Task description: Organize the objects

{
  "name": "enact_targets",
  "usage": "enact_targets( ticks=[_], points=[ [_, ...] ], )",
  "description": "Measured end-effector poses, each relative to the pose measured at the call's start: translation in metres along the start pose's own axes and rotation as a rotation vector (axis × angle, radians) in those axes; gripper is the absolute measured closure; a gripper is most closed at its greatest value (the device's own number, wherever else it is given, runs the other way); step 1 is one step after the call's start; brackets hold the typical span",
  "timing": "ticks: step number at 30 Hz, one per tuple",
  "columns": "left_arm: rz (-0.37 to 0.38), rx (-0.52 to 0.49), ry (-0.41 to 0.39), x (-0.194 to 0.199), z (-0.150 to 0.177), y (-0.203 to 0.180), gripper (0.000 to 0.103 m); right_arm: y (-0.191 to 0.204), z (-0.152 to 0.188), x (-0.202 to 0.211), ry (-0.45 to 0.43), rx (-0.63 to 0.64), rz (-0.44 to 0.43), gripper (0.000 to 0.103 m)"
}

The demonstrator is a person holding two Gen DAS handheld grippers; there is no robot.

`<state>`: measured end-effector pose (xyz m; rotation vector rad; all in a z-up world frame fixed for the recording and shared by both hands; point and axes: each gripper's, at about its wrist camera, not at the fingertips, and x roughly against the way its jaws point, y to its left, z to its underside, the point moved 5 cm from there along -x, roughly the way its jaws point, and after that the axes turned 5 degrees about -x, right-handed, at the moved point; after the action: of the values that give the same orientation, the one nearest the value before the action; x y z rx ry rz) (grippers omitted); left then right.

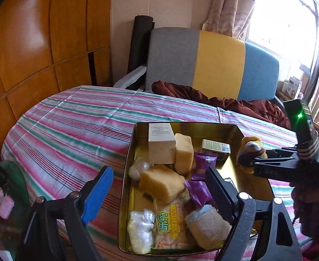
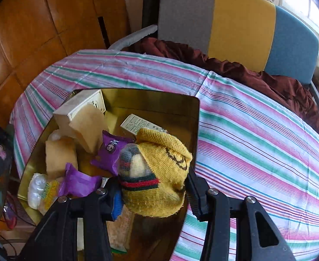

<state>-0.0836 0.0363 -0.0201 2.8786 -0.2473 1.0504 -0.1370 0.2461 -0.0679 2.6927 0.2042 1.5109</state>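
The right gripper (image 2: 152, 192) is closed on the yellow knit sock bundle (image 2: 159, 174), held over the right wall of the gold tin (image 2: 197, 130) at lower centre of the right wrist view. Risk: released here, the bundle may catch the tin rim and roll onto the striped cloth (image 2: 257, 130), because it sits near the edge rather than over the contents. The left gripper (image 1: 159, 193) hovers at the tin's near end, lower centre of its view, jaws wide apart and holding nothing, its right finger just above the beige roll (image 1: 207, 226).
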Motion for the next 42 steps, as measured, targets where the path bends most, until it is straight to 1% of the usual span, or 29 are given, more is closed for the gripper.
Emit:
enact_targets(
  ticks=[3, 10, 11, 13, 15, 18, 19, 21, 23, 26, 28, 32, 35, 38, 42],
  points=[
    [-0.003, 0.003, 0.001, -0.001, 0.002, 0.003, 0.015, 0.005, 0.000, -0.014, 0.027, 0.011, 0.028, 0.053],
    [-0.001, 0.026, 0.007, -0.002, 0.005, 0.008, 0.009, 0.012, 0.003, -0.032, 0.073, 0.040, 0.090, 0.045],
    [-0.001, 0.028, 0.005, -0.001, 0.005, 0.008, 0.008, 0.013, 0.004, -0.033, 0.070, 0.043, 0.095, 0.045],
    [-0.006, 0.031, 0.001, 0.001, 0.005, 0.008, 0.004, 0.014, 0.005, -0.030, 0.050, 0.044, 0.102, 0.038],
    [-0.006, 0.033, -0.001, 0.002, 0.005, 0.009, 0.003, 0.015, 0.005, -0.025, 0.026, 0.037, 0.108, 0.033],
    [-0.011, 0.034, -0.006, 0.005, 0.005, 0.008, 0.000, 0.014, 0.003, -0.015, -0.008, 0.008, 0.092, 0.025],
    [-0.012, 0.034, -0.007, 0.006, 0.006, 0.008, 0.000, 0.014, 0.003, -0.011, -0.019, -0.002, 0.086, 0.024],
    [-0.016, 0.039, -0.010, 0.009, 0.006, 0.009, 0.000, 0.014, 0.002, -0.001, -0.047, -0.025, 0.068, 0.024],
    [-0.028, 0.037, -0.013, 0.012, 0.007, 0.009, 0.000, 0.011, 0.003, 0.010, -0.078, -0.050, 0.068, 0.024],
    [-0.044, 0.024, -0.020, 0.016, 0.010, 0.008, 0.000, 0.009, 0.008, 0.029, -0.115, -0.084, 0.080, 0.024],
    [-0.046, 0.024, -0.019, 0.019, 0.013, 0.007, 0.000, 0.007, 0.014, 0.039, -0.134, -0.101, 0.113, 0.024],
    [-0.051, 0.034, -0.032, 0.028, 0.017, 0.004, 0.000, 0.006, 0.033, 0.056, -0.165, -0.148, 0.163, 0.024],
    [-0.053, 0.054, -0.041, 0.035, 0.020, 0.003, 0.000, 0.010, 0.050, 0.068, -0.198, -0.181, 0.179, 0.024],
    [-0.053, 0.071, -0.035, 0.039, 0.024, 0.002, 0.000, 0.014, 0.067, 0.077, -0.224, -0.201, 0.183, 0.024],
    [-0.046, 0.084, -0.018, 0.040, 0.030, 0.000, 0.000, 0.018, 0.084, 0.083, -0.229, -0.212, 0.171, 0.024]
  ],
)
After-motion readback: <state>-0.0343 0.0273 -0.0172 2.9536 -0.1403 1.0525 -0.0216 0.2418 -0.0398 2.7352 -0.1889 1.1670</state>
